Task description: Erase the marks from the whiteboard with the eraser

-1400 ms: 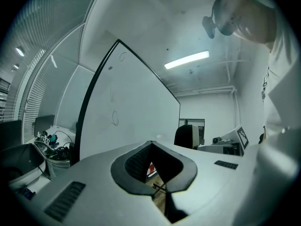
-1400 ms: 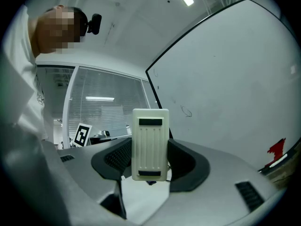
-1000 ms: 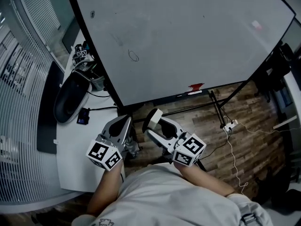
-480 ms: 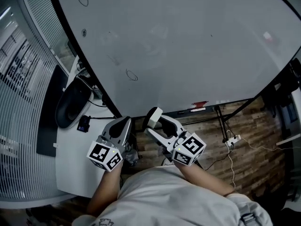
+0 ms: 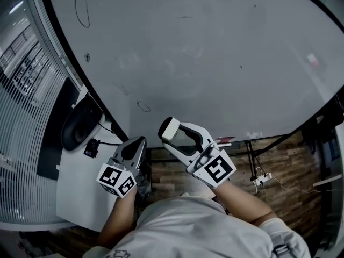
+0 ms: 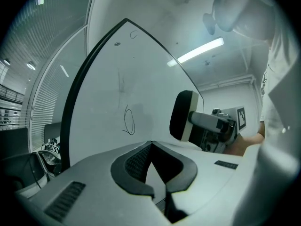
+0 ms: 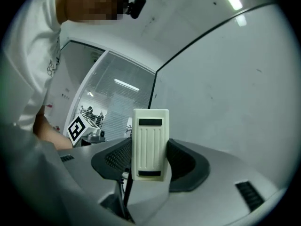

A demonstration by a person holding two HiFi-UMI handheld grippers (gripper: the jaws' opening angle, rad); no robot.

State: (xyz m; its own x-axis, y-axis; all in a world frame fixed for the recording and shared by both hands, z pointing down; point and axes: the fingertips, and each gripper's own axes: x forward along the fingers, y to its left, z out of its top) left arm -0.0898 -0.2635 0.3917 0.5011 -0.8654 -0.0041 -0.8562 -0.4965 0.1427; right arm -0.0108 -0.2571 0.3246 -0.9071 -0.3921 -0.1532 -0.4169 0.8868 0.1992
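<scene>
**Eraser up in R gripper, short of loop mark**

Gripping eraser (image 5: 169, 129) in R gripper (image 5: 173, 136), jaws clenched on its two long sides. Showing pale ribbed back to the right gripper view (image 7: 150, 144), with pads (image 7: 116, 159) pressed on either side. Facing dark felt side twd whiteboard (image 5: 215, 63) in the left gripper view (image 6: 181, 116).

Held up near whiteboard's lower edge, just R of small loop mark (image 5: 143, 106), not on it. Can't tell if felt is touching the surface.

Keeping L gripper (image 5: 135, 144) low, below the board edge and L of eraser. Jaws closed tip to tip (image 6: 151, 146), nothing btwn them. Pointing up at loop mark (image 6: 129, 121).

Also on whiteboard: long curved mark (image 5: 80, 7) at top L, small dot-like mark (image 5: 87, 57) further down, a few faint specks elsewhere.

Beside the board's L edge: white desk (image 5: 80, 181) w/ dark rounded object (image 5: 80, 122) on it. Under the board: wood-plank floor (image 5: 279, 160).
</scene>
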